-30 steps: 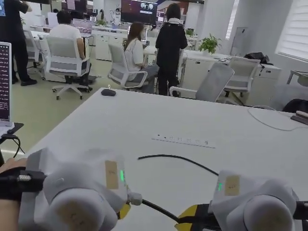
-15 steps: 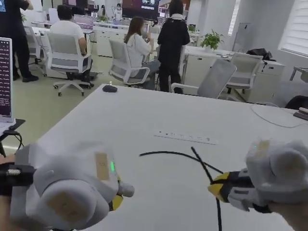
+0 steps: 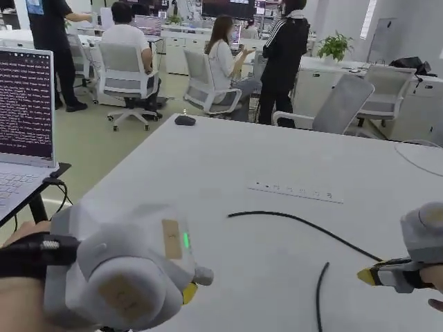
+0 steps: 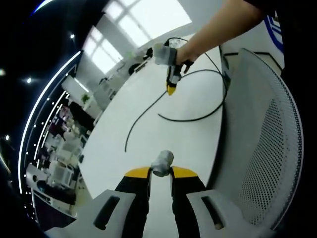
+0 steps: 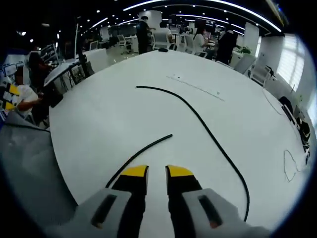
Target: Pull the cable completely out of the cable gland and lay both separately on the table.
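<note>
Item: cable gland (image 4: 162, 162), pale grey, clamped between the yellow-tipped jaws of the left tool (image 4: 161, 174) and held above the near edge of the bench (image 5: 99, 114), clear of the surface. Item: cable (image 5: 198, 119), black, fully free of the gland, lying loose on the white bench top; one long curve runs from mid-bench toward the right edge, and a second end lies just ahead of the right tool (image 5: 157, 173). Right tool: jaws a narrow gap apart with nothing between them, near the right edge, well apart from the left tool. Also on bench: dark mouse (image 3: 185, 120) near the far left corner.
</note>
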Demonstrator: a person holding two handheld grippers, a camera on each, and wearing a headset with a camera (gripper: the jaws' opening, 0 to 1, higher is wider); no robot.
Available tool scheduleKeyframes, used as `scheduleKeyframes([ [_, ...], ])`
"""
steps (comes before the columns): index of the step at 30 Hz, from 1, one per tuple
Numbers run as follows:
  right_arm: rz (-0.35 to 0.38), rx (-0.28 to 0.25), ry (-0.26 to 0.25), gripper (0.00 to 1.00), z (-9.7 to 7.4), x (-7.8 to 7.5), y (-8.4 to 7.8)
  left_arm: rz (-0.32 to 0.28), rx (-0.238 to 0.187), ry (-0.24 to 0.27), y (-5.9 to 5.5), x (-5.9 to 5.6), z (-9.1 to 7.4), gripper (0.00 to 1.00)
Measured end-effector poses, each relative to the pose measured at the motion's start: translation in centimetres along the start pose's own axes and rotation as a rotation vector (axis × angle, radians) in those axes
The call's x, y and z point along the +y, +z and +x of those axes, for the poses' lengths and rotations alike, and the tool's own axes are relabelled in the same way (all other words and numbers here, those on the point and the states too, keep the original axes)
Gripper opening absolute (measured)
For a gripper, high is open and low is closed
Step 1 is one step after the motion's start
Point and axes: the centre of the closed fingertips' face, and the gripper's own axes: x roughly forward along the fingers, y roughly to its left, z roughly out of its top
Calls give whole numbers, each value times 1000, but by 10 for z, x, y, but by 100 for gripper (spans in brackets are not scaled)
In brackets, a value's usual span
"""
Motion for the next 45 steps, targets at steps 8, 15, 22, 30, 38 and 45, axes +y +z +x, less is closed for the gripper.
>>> scheduleKeyframes([
  [8, -113, -75, 53, 18, -57, 74, -15, -144, -170, -156, 29, -11, 22, 16],
  [15, 2, -165, 74, 17, -99, 117, -37, -219, -204, -286, 37, -21, 52, 16],
  [22, 65, -219, 35, 14, -126, 127, -40, -342, -189, -423, 30, -31, 95, 16],
  [30, 106, -276, 3, 13, -147, 128, -41, -416, -63, -568, 2, -57, 143, 16],
  [38, 189, -351, -3, 12, -174, 131, -43, -399, 83, -605, -44, -77, 191, 16],
  [45, 188, -337, -24, 12, -176, 124, -42, -362, 164, -606, -78, -89, 198, 16],
])
